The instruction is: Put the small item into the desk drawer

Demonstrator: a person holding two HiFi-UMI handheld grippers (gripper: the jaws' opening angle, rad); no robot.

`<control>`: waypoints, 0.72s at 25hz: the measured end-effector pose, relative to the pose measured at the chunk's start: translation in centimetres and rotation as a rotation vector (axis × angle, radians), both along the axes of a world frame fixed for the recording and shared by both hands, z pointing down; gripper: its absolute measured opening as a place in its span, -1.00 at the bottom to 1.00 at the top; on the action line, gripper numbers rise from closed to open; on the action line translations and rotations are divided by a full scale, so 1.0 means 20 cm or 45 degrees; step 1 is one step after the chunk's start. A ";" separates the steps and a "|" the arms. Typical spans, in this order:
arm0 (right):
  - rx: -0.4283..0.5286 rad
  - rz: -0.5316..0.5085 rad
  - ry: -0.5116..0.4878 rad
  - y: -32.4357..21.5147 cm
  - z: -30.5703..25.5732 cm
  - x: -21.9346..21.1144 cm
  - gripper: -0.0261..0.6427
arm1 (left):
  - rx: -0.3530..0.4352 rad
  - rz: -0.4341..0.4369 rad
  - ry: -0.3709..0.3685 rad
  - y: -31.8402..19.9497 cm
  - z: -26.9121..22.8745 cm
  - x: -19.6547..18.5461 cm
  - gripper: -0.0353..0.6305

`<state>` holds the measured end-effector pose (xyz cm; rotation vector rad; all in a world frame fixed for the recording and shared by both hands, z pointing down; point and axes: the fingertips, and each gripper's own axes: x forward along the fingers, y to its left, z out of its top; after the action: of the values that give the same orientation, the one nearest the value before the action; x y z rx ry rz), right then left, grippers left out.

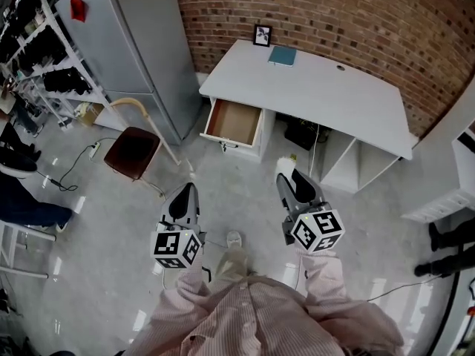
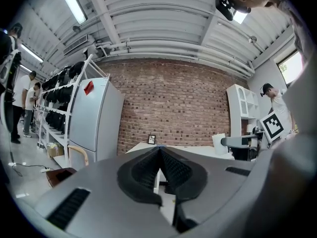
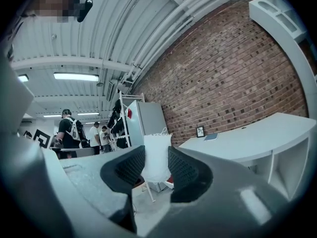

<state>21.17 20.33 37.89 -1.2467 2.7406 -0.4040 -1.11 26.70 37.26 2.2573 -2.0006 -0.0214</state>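
My right gripper (image 1: 286, 170) is shut on a small white pouch (image 3: 156, 157), which sticks up between the black pads (image 3: 130, 166). In the head view the white pouch (image 1: 283, 166) shows at that gripper's tip, above the floor in front of the desk. The white desk (image 1: 319, 87) stands against the brick wall, and its wooden drawer (image 1: 232, 122) is pulled out at the left end. My left gripper (image 1: 185, 196) hangs shut and empty to the left, its pads (image 2: 143, 171) meeting at the tip.
A grey cabinet (image 1: 130, 43) stands left of the desk, with a brown chair (image 1: 133, 151) in front of it. A picture frame (image 1: 261, 35) and a teal notebook (image 1: 282, 55) lie on the desk. Shelves (image 1: 44, 65) line the left wall. People stand in the background (image 3: 69, 133).
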 end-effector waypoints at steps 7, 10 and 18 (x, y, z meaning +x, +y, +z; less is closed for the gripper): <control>-0.047 0.009 0.004 -0.35 0.05 -0.18 -0.49 | -0.035 0.028 0.025 -0.37 0.04 -0.15 -0.89; -0.058 0.012 0.006 -0.49 0.06 -0.27 -0.49 | -0.044 0.034 0.030 -0.52 0.05 -0.25 -0.89; -0.056 0.002 0.037 -0.85 0.08 -0.52 -0.49 | -0.075 0.080 0.043 -0.93 0.10 -0.47 -0.89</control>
<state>10.75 3.35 39.49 -1.2742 2.7690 -0.4518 -10.44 8.15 39.33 2.2668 -1.8870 0.0057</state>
